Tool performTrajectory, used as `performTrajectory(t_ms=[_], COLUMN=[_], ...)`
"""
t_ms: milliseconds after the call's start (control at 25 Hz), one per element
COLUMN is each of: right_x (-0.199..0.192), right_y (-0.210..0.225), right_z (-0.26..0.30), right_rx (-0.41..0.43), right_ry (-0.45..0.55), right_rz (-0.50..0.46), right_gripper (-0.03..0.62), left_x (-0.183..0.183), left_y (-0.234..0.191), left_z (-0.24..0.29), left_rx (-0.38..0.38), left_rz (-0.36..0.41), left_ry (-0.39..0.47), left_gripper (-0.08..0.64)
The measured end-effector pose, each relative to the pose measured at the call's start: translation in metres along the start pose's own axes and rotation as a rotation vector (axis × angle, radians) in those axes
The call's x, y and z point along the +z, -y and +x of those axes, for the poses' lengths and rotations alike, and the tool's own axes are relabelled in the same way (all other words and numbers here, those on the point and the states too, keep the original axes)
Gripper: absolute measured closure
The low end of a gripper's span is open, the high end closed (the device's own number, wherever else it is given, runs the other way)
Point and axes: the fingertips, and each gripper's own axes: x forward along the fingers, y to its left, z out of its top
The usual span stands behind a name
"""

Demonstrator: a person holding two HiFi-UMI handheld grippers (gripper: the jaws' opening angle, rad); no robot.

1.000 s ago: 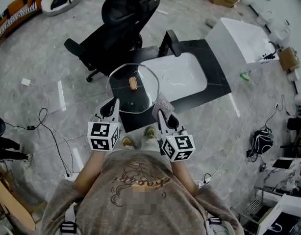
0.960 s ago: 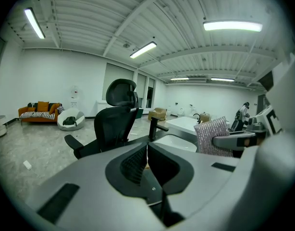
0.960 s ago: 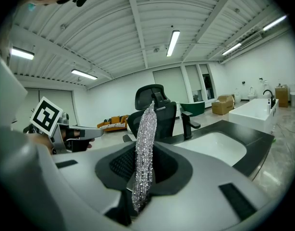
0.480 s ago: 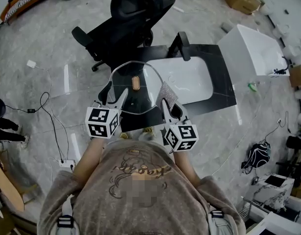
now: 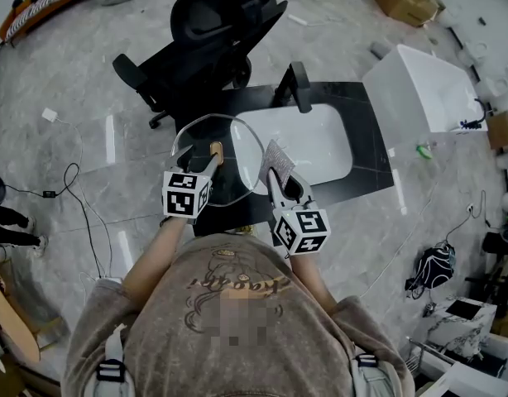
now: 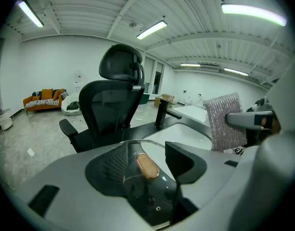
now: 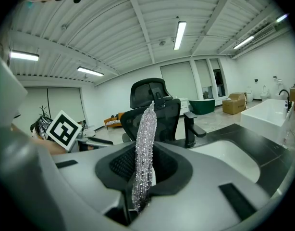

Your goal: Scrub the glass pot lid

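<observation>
Left gripper (image 5: 198, 160): held at the left of the head view, marker cube toward the person. Its jaws have just been opening and are spread wide, and no pad is seen pressing on anything.
Glass pot lid (image 5: 237, 151): found between the 2 jaws of the left gripper, over the left end of the counter. In the left gripper view 1 jaw is seen through the glass and the other stands in front of it. What bears the lid cannot be told.
Knob (image 6: 147, 166): an oval, copper-coloured piece set at the middle of the lid, turned toward the nearer jaw and apart from it.
Office chair (image 5: 213, 23): black, placed on the grey floor behind the counter.
Right gripper (image 5: 280, 182): held just right of the lid, its jaws clamped on the scrubbing pad.
Scrubbing pad (image 7: 145, 148): silver and glittery, gripped at its lower end and stood upright, near the lid's right rim.
Faucet (image 5: 294, 85): black, mounted at the far edge of the basin.
Basin (image 5: 312, 143): white, sunk into the counter.
Counter (image 5: 366, 131): black, framing the basin.
White tub (image 5: 407, 69): set on the floor at the far right.
</observation>
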Motion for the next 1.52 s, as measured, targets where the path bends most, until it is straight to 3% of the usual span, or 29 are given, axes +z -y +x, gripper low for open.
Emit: performTrajectory(t_ms=[160, 320, 440, 1080, 1320, 1520], right_x=[0.0, -0.001, -0.004, -0.014, -0.017, -0.018], right_y=[0.012, 0.022, 0.028, 0.044, 0.049, 0.051], right_z=[0.005, 0.006, 0.005, 0.005, 0.004, 0.005], right_rx=[-0.006, -0.011, -0.02, -0.023, -0.021, -0.015], right_ry=[-0.007, -0.016, -0.027, -0.059, -0.066, -0.069], right_rz=[0.003, 0.003, 0.008, 0.02, 0.02, 0.014], right_gripper=[0.515, 0.515, 0.515, 0.515, 0.515, 0.515], left_x=[-0.021, -0.044, -0.054, -0.071, -0.074, -0.076], left_y=[0.001, -0.005, -0.006, -0.012, -0.015, -0.018], left_z=[0.046, 0.081, 0.095, 0.112, 0.109, 0.1], left_rx=[0.014, 0.077, 0.095, 0.226, 0.242, 0.213], left_rz=[-0.006, 0.01, -0.023, -0.114, -0.166, -0.154], left_ry=[-0.08, -0.148, -0.175, -0.236, -0.265, -0.294], left_gripper=[0.308, 0.308, 0.307, 0.324, 0.35, 0.379])
